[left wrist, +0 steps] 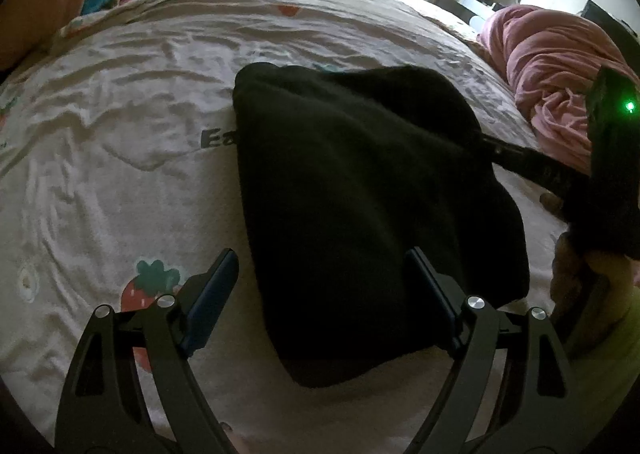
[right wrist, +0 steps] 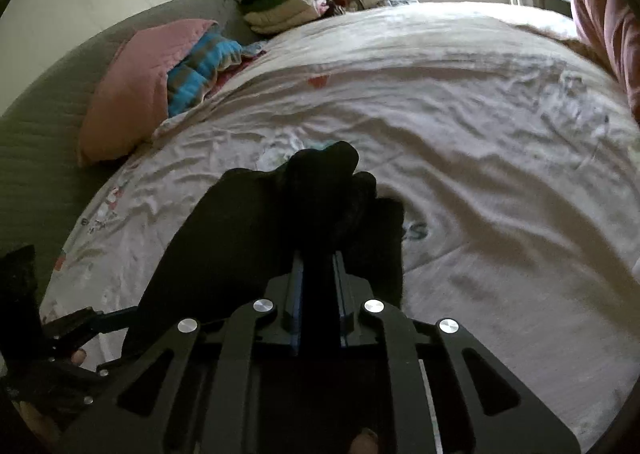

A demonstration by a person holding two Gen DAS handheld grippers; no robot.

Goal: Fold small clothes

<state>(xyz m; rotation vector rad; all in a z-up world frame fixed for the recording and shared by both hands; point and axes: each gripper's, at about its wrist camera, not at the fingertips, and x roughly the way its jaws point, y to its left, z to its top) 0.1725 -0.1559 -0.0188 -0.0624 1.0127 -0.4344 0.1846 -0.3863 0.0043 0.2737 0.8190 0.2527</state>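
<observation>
The right hand-held gripper reaches forward clamped on the black garment over the bed, while the left hand-held gripper hovers spread apart.

Black garment hiding bedsheet lettering past "Ea".

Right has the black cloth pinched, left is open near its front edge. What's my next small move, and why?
Probably close the left gripper on the near edge of the black cloth. Its jaws stand wide open around that edge, while the right gripper is already shut on a bunched part, lifted over the bedsheet. Two grips would let you spread it.
</observation>
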